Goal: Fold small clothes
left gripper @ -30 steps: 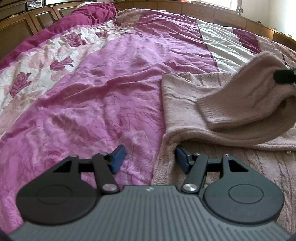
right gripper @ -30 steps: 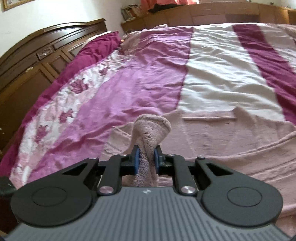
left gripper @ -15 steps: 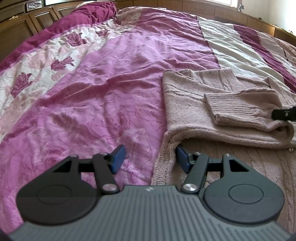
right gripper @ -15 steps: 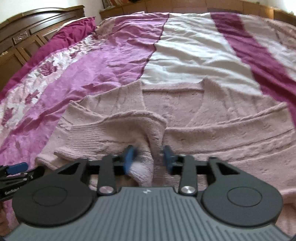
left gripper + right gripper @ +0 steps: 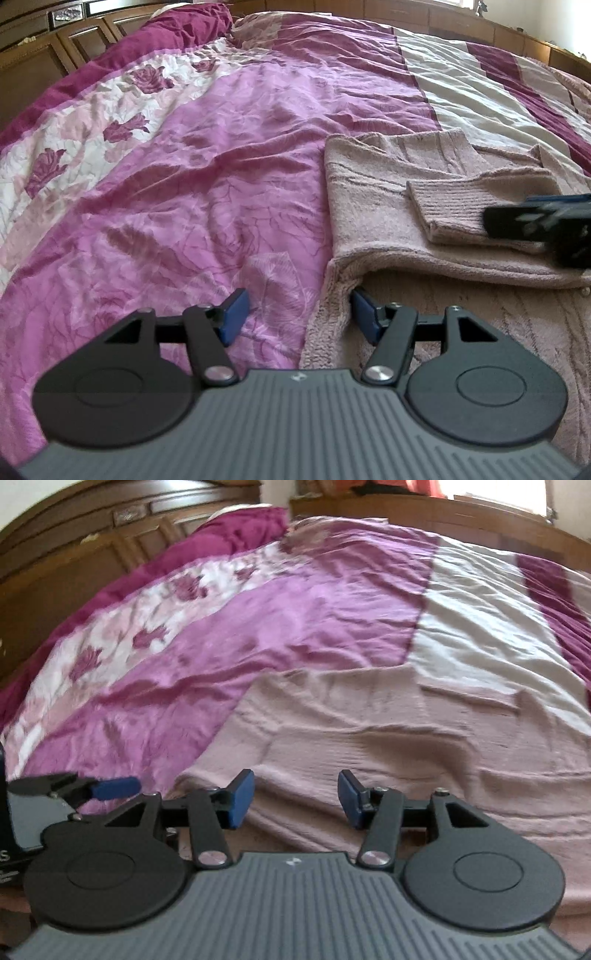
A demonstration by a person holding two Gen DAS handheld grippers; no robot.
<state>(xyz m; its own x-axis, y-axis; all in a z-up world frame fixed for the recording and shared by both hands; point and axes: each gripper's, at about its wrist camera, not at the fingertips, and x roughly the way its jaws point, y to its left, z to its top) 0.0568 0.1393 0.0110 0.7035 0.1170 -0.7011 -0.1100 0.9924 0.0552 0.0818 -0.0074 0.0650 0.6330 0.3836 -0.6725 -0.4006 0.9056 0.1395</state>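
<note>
A dusty-pink knit sweater (image 5: 373, 218) lies flat on the bed, its left sleeve folded across the chest with the ribbed cuff (image 5: 450, 210) on top. My left gripper (image 5: 295, 314) is open and empty, low over the sweater's left edge near the hem. My right gripper (image 5: 295, 797) is open and empty, just above the sweater (image 5: 388, 738). The right gripper also shows blurred at the right edge of the left wrist view (image 5: 543, 225). The left gripper shows at the left edge of the right wrist view (image 5: 110, 788).
The bedspread (image 5: 184, 166) is purple and magenta with a floral white band and a cream stripe (image 5: 480, 635). A dark wooden headboard (image 5: 74, 554) runs along the left. Wooden cabinets (image 5: 406, 11) stand beyond the far edge of the bed.
My right gripper laid the sleeve across the sweater, opened and let it go, then drew back toward me. My left gripper has stayed still and open.
</note>
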